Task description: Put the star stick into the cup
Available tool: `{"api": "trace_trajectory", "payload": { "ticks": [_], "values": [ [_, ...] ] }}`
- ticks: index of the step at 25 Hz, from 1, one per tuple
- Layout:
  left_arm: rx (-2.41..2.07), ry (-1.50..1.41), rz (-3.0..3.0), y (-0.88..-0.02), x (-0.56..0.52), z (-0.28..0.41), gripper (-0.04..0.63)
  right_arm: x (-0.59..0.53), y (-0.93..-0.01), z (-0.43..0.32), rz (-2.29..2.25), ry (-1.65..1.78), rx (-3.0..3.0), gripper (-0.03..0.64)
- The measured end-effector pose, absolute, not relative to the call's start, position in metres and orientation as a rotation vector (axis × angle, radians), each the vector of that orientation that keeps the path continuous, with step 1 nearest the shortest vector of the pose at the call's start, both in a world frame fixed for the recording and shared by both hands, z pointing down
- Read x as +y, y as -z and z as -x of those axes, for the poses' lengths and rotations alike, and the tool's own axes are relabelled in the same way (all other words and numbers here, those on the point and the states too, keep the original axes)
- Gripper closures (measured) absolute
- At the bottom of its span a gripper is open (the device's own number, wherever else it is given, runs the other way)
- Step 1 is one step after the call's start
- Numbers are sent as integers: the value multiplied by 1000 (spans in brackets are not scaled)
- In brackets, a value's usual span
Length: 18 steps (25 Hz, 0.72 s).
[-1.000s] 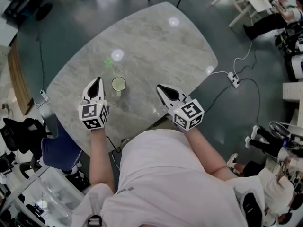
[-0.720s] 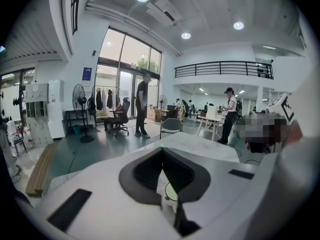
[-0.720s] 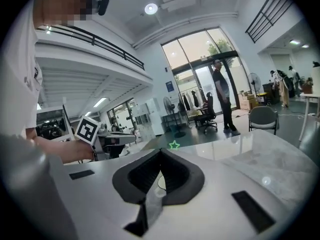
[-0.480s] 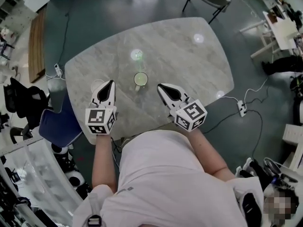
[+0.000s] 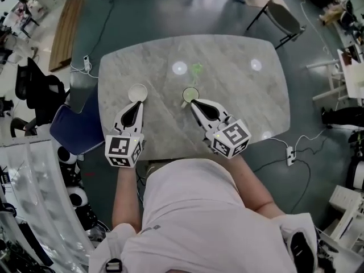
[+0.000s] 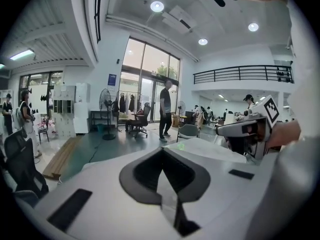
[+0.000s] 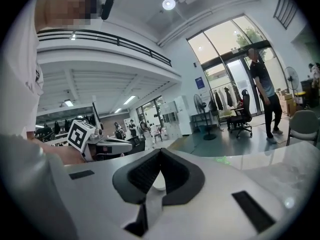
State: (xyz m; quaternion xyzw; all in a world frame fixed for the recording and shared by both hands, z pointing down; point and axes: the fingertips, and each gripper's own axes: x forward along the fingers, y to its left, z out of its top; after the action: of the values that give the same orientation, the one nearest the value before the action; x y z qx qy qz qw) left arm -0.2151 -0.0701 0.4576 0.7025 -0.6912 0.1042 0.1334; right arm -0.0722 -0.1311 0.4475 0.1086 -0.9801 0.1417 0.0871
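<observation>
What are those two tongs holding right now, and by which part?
Nothing. The left tongs and right tongs are both shut and empty; the green star stick lies on the table beyond the cup.

I see the table as grey-veined stone, polished, with lamp spots mirrored on it. The left gripper and the right gripper have smooth white plastic shells; their inner pads are dark and matt. The cup looks smooth and pale green. The floor is dark and glossy.
</observation>
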Motion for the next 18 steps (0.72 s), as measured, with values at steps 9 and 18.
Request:
{"api": "trace_trajectory", "payload": {
  "ticks": [9, 18],
  "values": [
    [-2038, -259, -2005, -460, -35, 224, 594, -107, -442, 108, -185, -371, -2926, 606],
    [-2115, -197, -1995, -452, -16, 242, 594, -88, -441, 121, -110, -283, -2929, 606]
  ]
}}
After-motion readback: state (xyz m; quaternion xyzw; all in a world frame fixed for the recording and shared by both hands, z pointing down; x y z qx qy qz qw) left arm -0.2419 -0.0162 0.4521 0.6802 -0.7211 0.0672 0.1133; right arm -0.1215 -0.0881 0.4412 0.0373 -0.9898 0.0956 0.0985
